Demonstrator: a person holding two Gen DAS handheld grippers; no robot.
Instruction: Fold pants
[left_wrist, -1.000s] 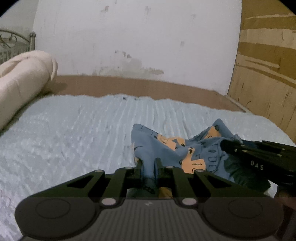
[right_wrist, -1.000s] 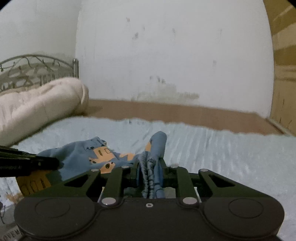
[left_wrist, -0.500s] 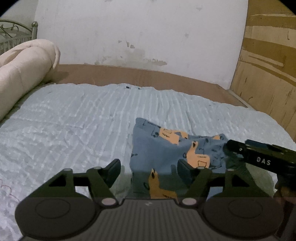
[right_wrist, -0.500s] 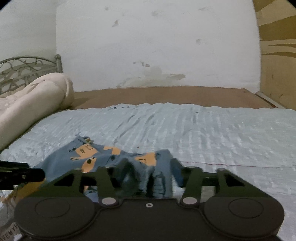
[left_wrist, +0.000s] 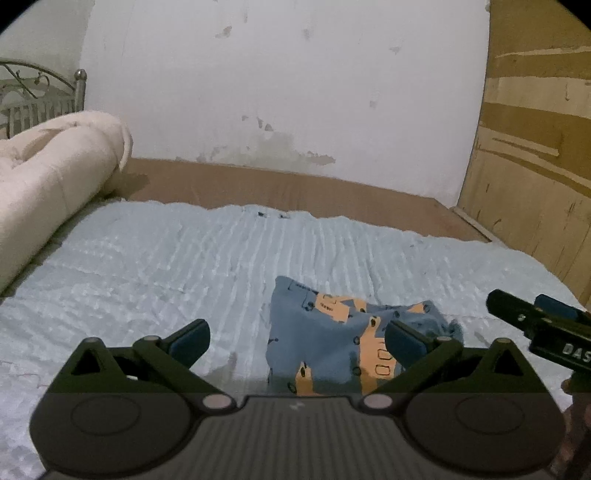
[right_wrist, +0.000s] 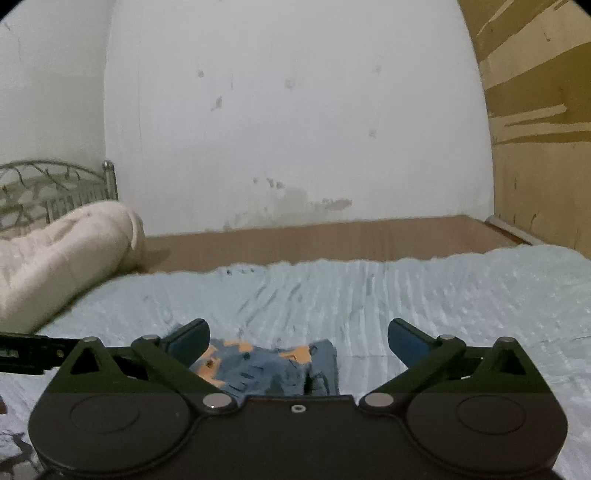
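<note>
On my left a rolled cream quilt (left_wrist: 55, 173) lies by the grey metal headboard (left_wrist: 40, 92). Ahead, a pale blue ribbed bedspread (left_wrist: 166, 266) runs to the stained white wall (left_wrist: 280, 85); a wooden panel (left_wrist: 532, 147) stands right. The blue pants with orange prints (left_wrist: 332, 347) lie folded on the spread. My left gripper (left_wrist: 297, 341) and right gripper (right_wrist: 298, 341), clamped on cloth a second ago, now gape wide above them, holding nothing.
</note>
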